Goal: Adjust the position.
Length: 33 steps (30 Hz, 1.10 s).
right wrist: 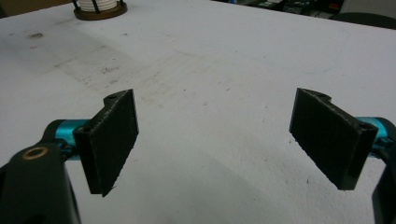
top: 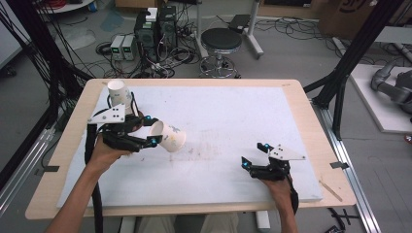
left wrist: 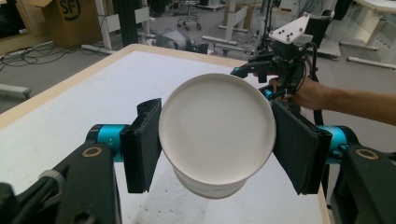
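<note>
I have the left gripper (top: 145,132) clamped on a white paper cup (top: 168,136), and in the high view the cup lies on its side in the grip, held over the left part of the white board (top: 228,121) that covers the table (top: 311,121). Its open mouth faces back toward my left hand (top: 104,153) and its base points out toward the middle of the board; I can make out a faint printed pattern on its wall. From the left gripper view I look straight into the cup (left wrist: 215,133): the round rim sits between the two black pads (left wrist: 142,144), one pressed against each side, and the cup's wall drops below them above the board. A second paper cup (top: 119,93) stands behind the left gripper near the far left corner of the board; it looks upside down, with its wide end on the board. Well apart, on the right side of the board, my right gripper (top: 252,156) rests low with my right hand (top: 279,187) behind it. In the right gripper view its jaws stand wide apart with nothing between them, just bare scuffed board (right wrist: 210,70) ahead. In the left gripper view I also see that right gripper (left wrist: 280,65) farther off past the cup's rim, with the hand behind it.
</note>
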Available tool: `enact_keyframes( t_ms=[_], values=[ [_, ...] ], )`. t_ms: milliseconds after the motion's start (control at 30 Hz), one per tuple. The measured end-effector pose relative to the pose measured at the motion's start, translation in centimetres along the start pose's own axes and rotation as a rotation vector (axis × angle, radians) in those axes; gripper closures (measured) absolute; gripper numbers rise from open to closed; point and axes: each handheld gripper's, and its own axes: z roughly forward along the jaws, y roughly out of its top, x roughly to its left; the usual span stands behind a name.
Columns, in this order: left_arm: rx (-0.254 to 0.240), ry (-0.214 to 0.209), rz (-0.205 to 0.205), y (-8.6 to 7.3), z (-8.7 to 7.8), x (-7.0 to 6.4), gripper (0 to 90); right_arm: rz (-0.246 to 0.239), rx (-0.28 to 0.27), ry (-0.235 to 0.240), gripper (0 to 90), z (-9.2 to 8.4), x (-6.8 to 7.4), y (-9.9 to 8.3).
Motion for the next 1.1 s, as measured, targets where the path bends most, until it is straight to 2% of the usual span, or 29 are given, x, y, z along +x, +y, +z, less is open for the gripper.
enact_keyframes(
  t_ms=[233, 267, 333, 433, 500, 633, 667, 800, 933, 1100],
  values=[
    [-0.022, -0.002, 0.001, -0.1, -0.1, -0.2, 36.7, -0.001, 0.002, -0.005, 15.8, 0.0, 0.0, 0.0],
    [-0.024, -0.004, 0.001, -0.2, -0.1, -0.2, 36.7, 0.009, 0.016, -0.003, 15.8, 0.1, 0.0, 0.1],
    [-0.025, -0.008, 0.005, -0.2, 0.0, -0.2, 36.7, 0.000, 0.017, -0.003, 15.7, 0.2, 0.0, 0.1],
    [-0.031, -0.018, 0.003, -0.3, 0.2, -0.3, 36.7, 0.002, 0.049, -0.004, 15.8, 0.4, 0.0, 0.2],
    [-0.035, -0.024, 0.005, -0.3, 0.4, -0.3, 36.7, 0.004, 0.049, -0.001, 15.8, 0.5, -0.1, 0.3],
    [-0.038, -0.031, 0.002, -0.4, 0.6, -0.2, 36.7, 0.034, 0.028, 0.026, 15.7, 0.2, -0.4, 0.2],
    [-0.040, -0.035, 0.000, -0.4, 0.7, -0.2, 36.7, 0.025, 0.024, 0.044, 15.8, 0.2, -0.4, 0.3],
    [-0.049, -0.039, -0.004, -0.5, 0.9, -0.1, 36.7, 0.006, 0.026, 0.063, 15.8, 0.2, -0.3, 0.6],
    [-0.051, -0.049, -0.005, -0.5, 1.1, -0.1, 36.7, -0.011, 0.027, 0.115, 15.7, 0.1, -0.1, 1.8],
    [-0.052, -0.063, -0.008, -0.6, 1.3, 0.1, 36.7, -0.026, 0.018, 0.144, 15.7, -0.3, -0.2, 2.8]
  ],
)
